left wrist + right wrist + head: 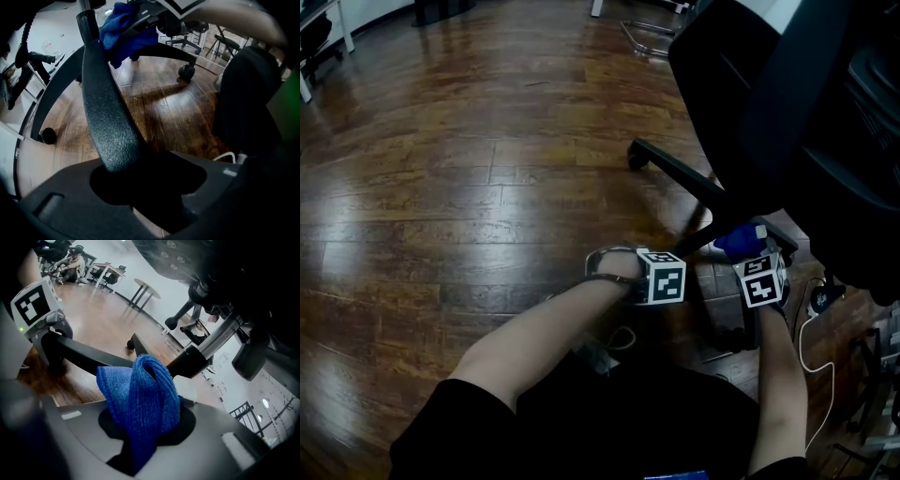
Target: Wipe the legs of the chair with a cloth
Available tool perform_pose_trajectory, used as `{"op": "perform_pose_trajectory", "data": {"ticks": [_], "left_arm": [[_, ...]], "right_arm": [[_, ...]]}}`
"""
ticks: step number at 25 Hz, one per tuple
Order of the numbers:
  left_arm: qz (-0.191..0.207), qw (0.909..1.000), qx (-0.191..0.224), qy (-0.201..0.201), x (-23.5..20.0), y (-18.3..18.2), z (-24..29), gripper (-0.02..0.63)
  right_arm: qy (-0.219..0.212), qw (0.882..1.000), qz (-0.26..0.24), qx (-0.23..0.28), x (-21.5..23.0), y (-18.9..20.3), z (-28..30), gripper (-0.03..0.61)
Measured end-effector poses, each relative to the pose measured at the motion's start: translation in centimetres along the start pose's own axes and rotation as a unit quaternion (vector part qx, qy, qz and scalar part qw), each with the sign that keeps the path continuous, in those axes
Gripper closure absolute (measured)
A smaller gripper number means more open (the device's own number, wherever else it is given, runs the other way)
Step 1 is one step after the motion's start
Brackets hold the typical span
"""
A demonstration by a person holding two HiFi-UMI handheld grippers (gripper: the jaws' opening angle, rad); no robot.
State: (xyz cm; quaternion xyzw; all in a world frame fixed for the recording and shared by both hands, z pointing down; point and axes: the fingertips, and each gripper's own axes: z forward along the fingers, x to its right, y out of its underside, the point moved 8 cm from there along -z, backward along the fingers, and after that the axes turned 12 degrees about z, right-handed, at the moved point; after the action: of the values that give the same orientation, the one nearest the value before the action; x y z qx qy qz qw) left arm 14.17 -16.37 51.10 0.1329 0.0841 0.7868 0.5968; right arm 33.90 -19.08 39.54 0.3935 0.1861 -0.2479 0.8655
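A black office chair [806, 122] stands on a star base. One textured leg [105, 103] runs up between the jaws of my left gripper [140, 180], which is shut on it near its outer end. In the head view that gripper [667, 267] points steeply down at the leg [703, 242]. My right gripper [145, 425] is shut on a folded blue cloth [140, 390]. The cloth [741, 241] is up by the hub end of the same leg [89, 357]. From the left gripper view the cloth [126, 28] shows at the top. I cannot tell if it touches the leg.
Another leg [675, 173] reaches out over the wooden floor [469, 187], ending in a caster [186, 71]. A white cable [811, 347] lies on the floor at the right. The chair's metal column [220, 336] rises behind the cloth. Desks and other chairs stand far off.
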Motion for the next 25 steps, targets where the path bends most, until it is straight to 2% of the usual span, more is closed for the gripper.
{"op": "perform_pose_trajectory", "data": {"ticks": [3,7,11,14,18,22,25], "left_arm": [[-0.001,1.0000,0.002,-0.003,0.1,0.1,0.1,0.402],[-0.002,1.0000,0.001,-0.006,0.1,0.3,0.1,0.403],[-0.005,1.0000,0.000,-0.008,0.0,0.5,0.2,0.402],[-0.007,0.9999,-0.001,-0.009,0.1,0.4,0.2,0.403],[-0.003,1.0000,0.001,-0.009,0.0,0.2,0.2,0.402],[-0.002,1.0000,-0.002,-0.004,0.1,0.1,0.1,0.402],[-0.002,1.0000,-0.005,0.001,0.1,0.1,0.0,0.402]], "right_arm": [[-0.004,1.000,-0.023,-0.011,-1.0,2.1,-1.5,0.495],[-0.030,0.997,-0.056,-0.051,-2.6,7.6,-5.7,0.495],[-0.068,0.994,-0.020,-0.085,-3.1,13.3,-9.4,0.494],[-0.080,0.992,-0.003,-0.099,-3.2,15.4,-10.5,0.492],[-0.073,0.991,0.004,-0.108,-2.8,14.9,-10.2,0.491],[-0.060,0.995,0.029,-0.070,-2.1,12.5,-8.3,0.488],[-0.045,0.998,0.032,-0.036,-1.3,8.9,-5.6,0.489]]}}
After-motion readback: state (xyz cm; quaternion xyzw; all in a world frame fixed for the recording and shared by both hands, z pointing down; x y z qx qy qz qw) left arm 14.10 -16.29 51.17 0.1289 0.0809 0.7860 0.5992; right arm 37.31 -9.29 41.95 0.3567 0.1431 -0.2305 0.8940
